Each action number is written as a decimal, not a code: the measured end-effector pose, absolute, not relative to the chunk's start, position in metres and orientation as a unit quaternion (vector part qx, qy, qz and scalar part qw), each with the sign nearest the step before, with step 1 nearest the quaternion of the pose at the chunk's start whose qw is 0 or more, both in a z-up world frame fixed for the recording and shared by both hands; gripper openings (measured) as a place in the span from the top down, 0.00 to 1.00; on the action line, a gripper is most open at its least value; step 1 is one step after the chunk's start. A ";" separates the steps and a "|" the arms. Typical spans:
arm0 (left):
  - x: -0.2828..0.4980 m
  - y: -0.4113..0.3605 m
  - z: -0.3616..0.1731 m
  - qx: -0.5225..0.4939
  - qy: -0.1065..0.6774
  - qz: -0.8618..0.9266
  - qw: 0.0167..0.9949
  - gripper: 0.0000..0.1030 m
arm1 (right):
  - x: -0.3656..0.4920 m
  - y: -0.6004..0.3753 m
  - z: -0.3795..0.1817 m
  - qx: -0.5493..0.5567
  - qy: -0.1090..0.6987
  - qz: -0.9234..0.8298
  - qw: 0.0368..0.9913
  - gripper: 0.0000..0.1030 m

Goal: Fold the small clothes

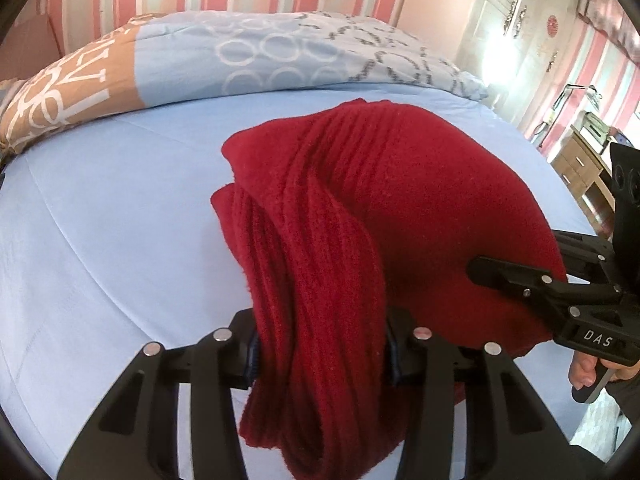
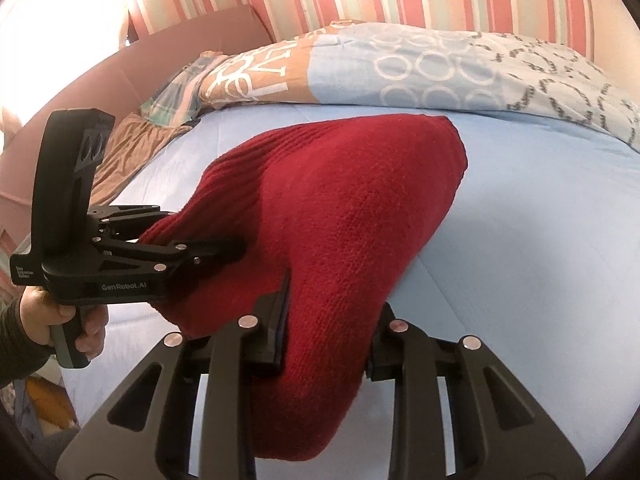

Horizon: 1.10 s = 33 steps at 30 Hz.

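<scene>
A dark red knitted garment (image 1: 400, 200) hangs bunched between both grippers above a light blue bed sheet (image 1: 100, 220). My left gripper (image 1: 320, 356) is shut on a thick ribbed fold of it. My right gripper (image 2: 326, 340) is shut on its other near edge; the cloth (image 2: 340, 208) rises from the jaws toward the far end, which rests on the sheet (image 2: 540, 220). The right gripper shows at the right of the left wrist view (image 1: 492, 272), the left gripper at the left of the right wrist view (image 2: 224, 250). The pads are hidden by cloth.
A folded quilt (image 1: 240, 52) with circles and letters lies across the far side of the bed (image 2: 440, 68). A striped wall stands behind. A wardrobe (image 1: 520, 20) and a wooden desk (image 1: 580, 164) stand to the right. A pink headboard (image 2: 180, 52) is at left.
</scene>
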<state>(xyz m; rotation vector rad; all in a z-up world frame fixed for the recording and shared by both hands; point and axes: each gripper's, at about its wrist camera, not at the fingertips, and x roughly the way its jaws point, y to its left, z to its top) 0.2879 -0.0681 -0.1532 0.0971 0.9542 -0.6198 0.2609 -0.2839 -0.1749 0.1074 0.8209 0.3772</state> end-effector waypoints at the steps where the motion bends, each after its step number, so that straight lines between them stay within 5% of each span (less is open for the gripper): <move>1: 0.286 -0.076 -0.155 0.045 0.454 -0.293 0.840 0.55 | 0.252 -0.289 -0.175 0.050 0.398 0.183 0.897 0.73; 13: 0.197 -0.119 -0.215 0.068 0.466 -0.240 0.849 0.53 | 0.163 -0.309 -0.251 0.034 0.420 0.197 0.885 0.72; 26: 0.169 -0.122 -0.232 0.082 0.392 -0.208 0.892 0.43 | 0.139 -0.311 -0.276 0.042 0.349 0.176 0.920 0.70; 29: 0.164 -0.121 -0.235 0.082 0.387 -0.200 0.897 0.32 | 0.140 -0.310 -0.274 0.045 0.355 0.168 0.919 0.65; 33: 0.164 -0.121 -0.234 0.083 0.390 -0.185 0.898 0.16 | 0.140 -0.312 -0.274 0.052 0.360 0.152 0.919 0.45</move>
